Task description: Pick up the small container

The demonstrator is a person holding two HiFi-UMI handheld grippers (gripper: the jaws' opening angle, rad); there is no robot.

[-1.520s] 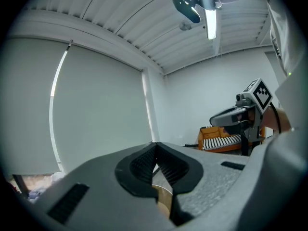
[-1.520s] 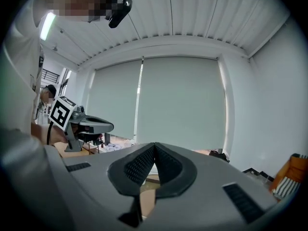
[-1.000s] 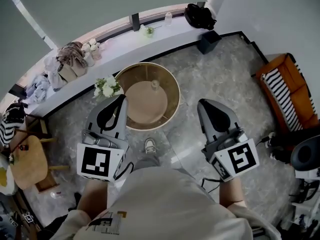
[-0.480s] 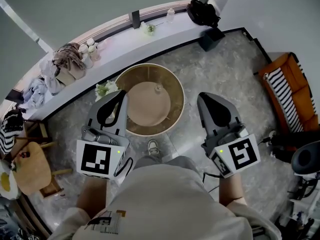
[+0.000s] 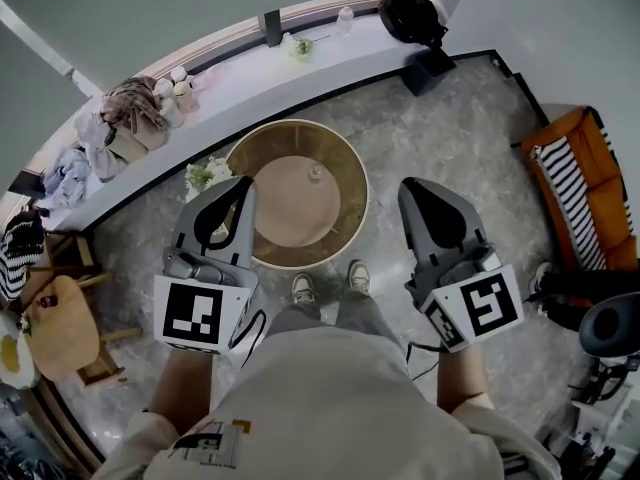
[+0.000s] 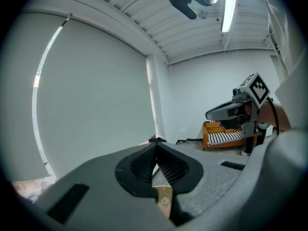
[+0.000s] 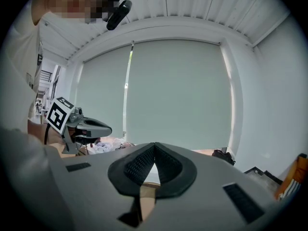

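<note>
The small clear container (image 5: 314,173) stands near the far middle of a round wooden table (image 5: 290,213) in the head view. My left gripper (image 5: 241,189) hovers level over the table's left rim, shut, with nothing between its jaws. My right gripper (image 5: 409,187) hangs over the floor just right of the table, also shut and empty. The left gripper view shows the closed tips of the left gripper (image 6: 155,146) against a pale wall. In the right gripper view the right gripper (image 7: 154,146) is likewise closed. The container appears in neither gripper view.
White flowers (image 5: 206,175) sit by the table's left side. A curved white ledge (image 5: 250,78) behind carries clothes (image 5: 125,113), bottles and a black bag (image 5: 410,16). An orange striped sofa (image 5: 578,198) is at right, a wooden stool (image 5: 60,323) at left. The person's shoes (image 5: 330,286) touch the table's near edge.
The person has stepped toward the table, so it sits closer under both grippers. Both shoes now show at its near edge. Both grippers stayed shut.
</note>
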